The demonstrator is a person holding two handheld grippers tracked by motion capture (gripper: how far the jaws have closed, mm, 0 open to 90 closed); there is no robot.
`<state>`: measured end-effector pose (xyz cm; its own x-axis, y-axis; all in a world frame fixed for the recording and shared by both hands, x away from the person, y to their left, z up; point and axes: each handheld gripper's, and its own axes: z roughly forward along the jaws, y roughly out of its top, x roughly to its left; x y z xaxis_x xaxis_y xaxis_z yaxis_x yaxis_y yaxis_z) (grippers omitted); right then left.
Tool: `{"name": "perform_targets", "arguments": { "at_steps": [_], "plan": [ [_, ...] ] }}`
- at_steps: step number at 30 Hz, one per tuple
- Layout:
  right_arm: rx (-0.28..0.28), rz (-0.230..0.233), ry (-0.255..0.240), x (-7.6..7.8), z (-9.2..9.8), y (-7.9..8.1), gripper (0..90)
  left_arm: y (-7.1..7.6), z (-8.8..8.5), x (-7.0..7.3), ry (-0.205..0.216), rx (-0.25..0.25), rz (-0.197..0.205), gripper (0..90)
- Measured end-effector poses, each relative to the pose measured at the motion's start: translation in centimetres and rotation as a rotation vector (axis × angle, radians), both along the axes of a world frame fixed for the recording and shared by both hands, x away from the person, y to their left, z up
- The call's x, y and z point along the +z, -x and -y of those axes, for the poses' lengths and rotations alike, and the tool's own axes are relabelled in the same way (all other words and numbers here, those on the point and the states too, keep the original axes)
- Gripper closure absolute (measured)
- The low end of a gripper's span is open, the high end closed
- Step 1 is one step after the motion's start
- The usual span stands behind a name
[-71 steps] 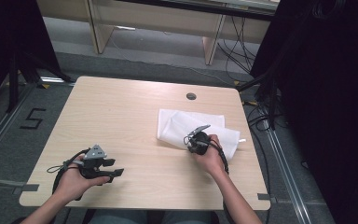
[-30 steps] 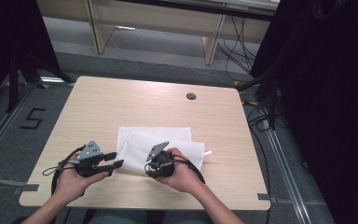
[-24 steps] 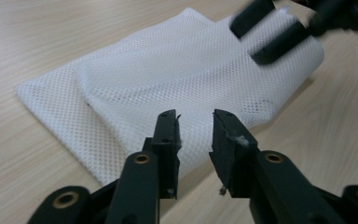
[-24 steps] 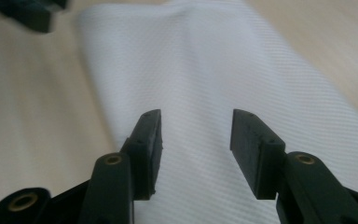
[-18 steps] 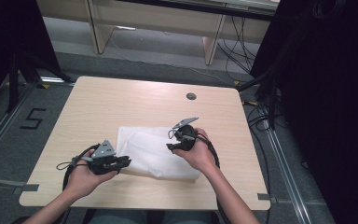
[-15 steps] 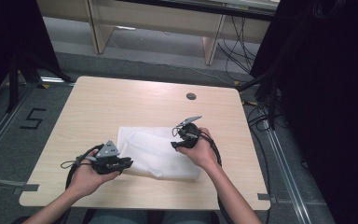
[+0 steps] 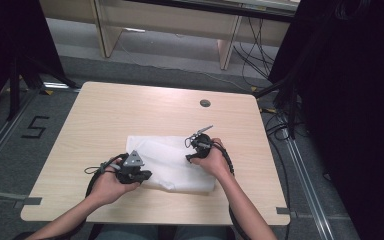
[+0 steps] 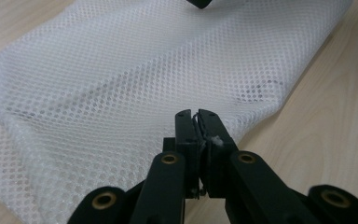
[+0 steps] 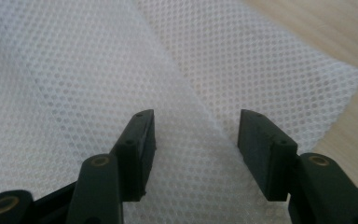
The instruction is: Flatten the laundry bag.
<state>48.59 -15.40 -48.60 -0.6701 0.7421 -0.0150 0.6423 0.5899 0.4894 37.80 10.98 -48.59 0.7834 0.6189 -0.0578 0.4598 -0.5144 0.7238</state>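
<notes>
A white mesh cloth (image 7: 172,161) lies flat on the wooden table (image 7: 130,110), near its front middle. My left gripper (image 7: 147,175) is at the cloth's near left edge. In the left gripper view its jaws have just been closing and the left gripper (image 8: 196,114) is shut on a pinch of the mesh cloth (image 8: 121,70). My right gripper (image 7: 189,158) hovers over the cloth's right part. The right gripper (image 9: 196,119) stands open after a slight closing, nothing gripped; the mesh cloth (image 9: 74,70) lies beneath, a fold line running between the jaws.
A round cable hole (image 7: 205,103) sits in the table's far right part. Bare wood lies beyond and left of the cloth. A "5" marking (image 7: 35,127) is on the floor at left; cables (image 7: 280,125) trail off the right side.
The cloth has been drawn from the right toward the table's front middle. The right gripper has let go and shifted right. The left gripper has moved in to the cloth's edge and shut on it.
</notes>
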Motion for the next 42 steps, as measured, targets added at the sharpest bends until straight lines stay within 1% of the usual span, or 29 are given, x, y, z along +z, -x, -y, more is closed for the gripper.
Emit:
{"name": "perform_targets", "arguments": {
  "at_steps": [1,3,4,5,6,9,11,12,15,16,17,21,22,24,25,26,28,29,30,31,32,33,34,35,36,37,39,40,42],
  "plan": [
    [-0.004,-0.020,0.000,-0.1,-0.1,0.2,50.3,-0.1,0.0,-0.1,-0.014,-0.013,0.001,86.6],
    [0.001,-0.013,-0.002,-0.1,-0.2,0.1,53.2,-0.1,0.0,-0.3,-0.020,-0.016,-0.005,86.4],
    [0.015,-0.013,-0.003,0.0,-0.2,0.1,62.6,0.0,0.1,-0.5,-0.022,-0.007,-0.020,86.2],
    [0.029,-0.012,0.005,0.0,-0.3,0.2,66.4,0.0,0.1,-0.5,-0.022,-0.007,-0.020,86.1],
    [0.034,-0.020,0.006,0.0,-0.4,0.2,71.1,0.0,0.1,-0.8,-0.023,-0.003,-0.035,86.0],
    [0.063,-0.035,0.040,0.3,-1.1,0.5,79.9,-0.1,0.0,-0.9,-0.044,-0.020,-0.042,85.7],
    [0.063,-0.038,0.049,0.3,-1.3,0.7,82.5,-0.1,0.1,-1.1,-0.038,-0.009,-0.040,85.6],
    [0.088,-0.041,0.056,0.6,-1.8,1.0,86.9,-0.2,0.0,-1.2,-0.050,-0.025,-0.045,85.6],
    [0.099,-0.036,0.053,0.8,-2.0,1.1,88.1,-0.1,0.0,-1.3,-0.052,-0.015,-0.055,85.6],
    [0.114,-0.025,0.052,1.4,-2.2,1.3,88.8,-0.2,0.0,-1.5,-0.058,-0.019,-0.061,85.5],
    [0.114,-0.025,0.052,1.4,-2.2,1.3,88.8,-0.2,0.0,-1.5,-0.058,-0.019,-0.061,85.6],
    [0.133,0.024,0.027,3.2,-2.7,1.8,89.0,-0.2,0.1,-1.6,-0.065,-0.018,-0.064,85.7],
    [0.119,0.012,0.016,3.7,-2.8,2.1,89.1,-0.2,0.1,-1.6,-0.065,-0.016,-0.066,85.7],
    [0.132,0.027,0.010,4.2,-2.9,2.2,89.2,-0.4,0.1,-1.6,-0.071,-0.015,-0.060,85.7],
    [0.134,0.052,0.006,4.6,-2.9,2.3,89.3,-0.4,0.2,-1.7,-0.058,-0.002,-0.069,85.7],
    [0.143,0.066,0.005,4.8,-2.9,2.3,89.3,-0.6,0.1,-1.6,-0.076,-0.015,-0.060,85.7],
    [0.132,0.062,0.001,5.1,-3.0,2.5,89.4,-0.8,0.1,-1.7,-0.064,0.001,-0.070,85.6],
    [0.120,0.074,-0.006,5.6,-3.0,2.6,89.4,-0.9,0.2,-1.7,-0.061,0.015,-0.066,85.6],
    [0.120,0.074,-0.006,5.6,-3.0,2.6,89.4,-0.9,0.2,-1.7,-0.061,0.015,-0.066,85.4],
    [0.142,0.102,-0.015,5.7,-3.0,2.4,89.4,-0.9,0.2,-1.4,-0.061,0.015,-0.058,85.1],
    [0.142,0.102,-0.015,5.7,-3.0,2.4,89.4,-0.9,0.2,-1.4,-0.061,0.015,-0.058,84.9],
    [0.134,0.121,-0.028,5.9,-3.0,2.5,89.4,-0.7,0.3,-1.1,-0.054,0.014,-0.049,84.8],
    [0.129,0.114,-0.023,6.0,-3.0,2.5,89.4,-0.4,0.6,-0.8,-0.032,0.009,-0.029,84.8],
    [0.117,0.110,-0.028,6.1,-3.0,2.6,89.4,-0.2,0.9,-0.5,-0.022,-0.005,-0.024,84.8],
    [0.113,0.119,-0.029,6.2,-3.0,2.7,89.4,0.1,1.3,-0.3,-0.023,-0.025,-0.017,84.9],
    [0.104,0.117,-0.042,6.3,-3.0,2.8,89.4,0.4,1.6,-0.3,-0.030,-0.043,-0.015,84.8],
    [0.106,0.138,-0.044,6.6,-3.1,2.9,89.4,0.7,2.2,-0.6,-0.047,-0.065,-0.027,84.8],
    [0.108,0.137,-0.048,6.9,-3.1,3.0,89.4,0.7,2.3,-0.7,-0.062,-0.076,-0.025,84.8],
    [0.106,0.146,-0.054,7.0,-3.1,3.1,89.4,0.6,2.3,-0.9,-0.073,-0.082,-0.032,84.9]
  ]
}}
